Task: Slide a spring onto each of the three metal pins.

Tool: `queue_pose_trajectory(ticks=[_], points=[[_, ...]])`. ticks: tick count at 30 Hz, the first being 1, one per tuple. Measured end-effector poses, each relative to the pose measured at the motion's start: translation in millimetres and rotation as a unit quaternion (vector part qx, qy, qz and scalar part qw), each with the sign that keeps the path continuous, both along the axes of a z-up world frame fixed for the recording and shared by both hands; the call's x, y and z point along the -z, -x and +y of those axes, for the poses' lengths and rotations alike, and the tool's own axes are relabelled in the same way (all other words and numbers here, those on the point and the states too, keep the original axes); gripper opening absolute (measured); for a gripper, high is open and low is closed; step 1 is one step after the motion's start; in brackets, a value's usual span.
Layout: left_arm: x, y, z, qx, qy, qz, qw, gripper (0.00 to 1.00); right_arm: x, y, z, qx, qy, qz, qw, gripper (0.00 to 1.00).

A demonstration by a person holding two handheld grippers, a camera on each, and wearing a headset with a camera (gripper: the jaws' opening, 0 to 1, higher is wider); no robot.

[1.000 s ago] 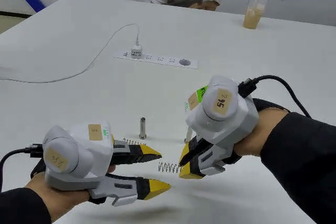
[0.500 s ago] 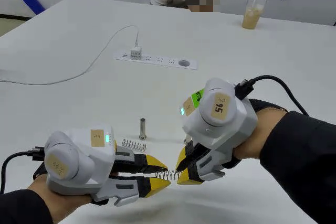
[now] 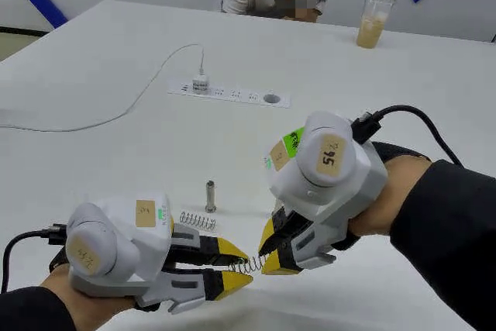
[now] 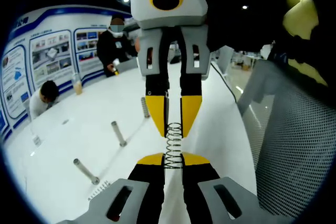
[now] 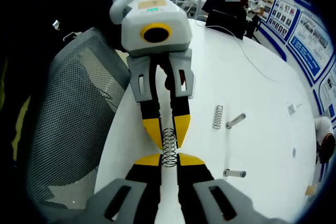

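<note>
Trainee: Where is the spring [image 4: 173, 144] now?
Lead: Off the table, spanning the two tools. The left gripper [image 4: 173, 161] is pinched on one end and the right gripper [image 4: 173, 124] on the other, so both are closed on it.
Trainee: How do I do this step cleanly?
Lead: I'd loosen only one side, gently, so the coil neither jumps away nor bends. Then bring its open end down over the upright pin [image 3: 210, 195], with the axes in line. The spare spring [image 3: 197, 221] lies just beside that pin, which looks bare.
Trainee: And a second ago?
Lead: The left jaws stand wide open there, clear of the coil, and the right tool carries it alone. They have closed on it since.
</note>
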State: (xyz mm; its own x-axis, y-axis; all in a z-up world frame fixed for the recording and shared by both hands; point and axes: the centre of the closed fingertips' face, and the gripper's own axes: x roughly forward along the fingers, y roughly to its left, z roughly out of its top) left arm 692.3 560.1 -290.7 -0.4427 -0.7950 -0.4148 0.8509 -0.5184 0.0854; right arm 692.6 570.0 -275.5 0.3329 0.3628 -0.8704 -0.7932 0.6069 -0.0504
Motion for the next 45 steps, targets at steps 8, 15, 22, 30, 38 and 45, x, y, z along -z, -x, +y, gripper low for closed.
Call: queue_pose_trajectory(ticks=[8, 15, 22, 30, 38, 45], points=[[0.5, 1.3, 0.4, 0.002, -0.002, -0.004, 1.0000, 0.11, -12.8, -6.8, 11.6, -0.006, -0.006, -0.019, 0.9998, 0.12], [-1.2, 2.0, -0.8, 0.001, 0.001, -0.004, 1.0000, 0.11, -19.4, -12.3, 20.3, -0.013, -0.008, -0.031, 0.9994, 0.12], [-2.3, 1.0, -1.6, -0.002, 0.006, -0.003, 1.0000, 0.11, -19.7, -15.3, 20.0, -0.002, -0.014, -0.029, 0.9995, 0.12], [-2.1, 0.4, -2.3, -0.003, 0.009, 0.000, 1.0000, 0.11, -13.5, -13.6, 17.9, 0.007, -0.016, -0.021, 0.9996, 0.15], [-6.2, 0.9, -3.4, -0.005, 0.019, 0.004, 0.9998, 0.11, -8.3, -13.8, 18.5, 0.009, -0.017, -0.019, 0.9996, 0.14], [-7.0, 1.5, -3.3, -0.006, 0.021, 0.007, 0.9997, 0.11, -8.0, -14.8, 18.3, 0.009, -0.018, -0.020, 0.9996, 0.12]])
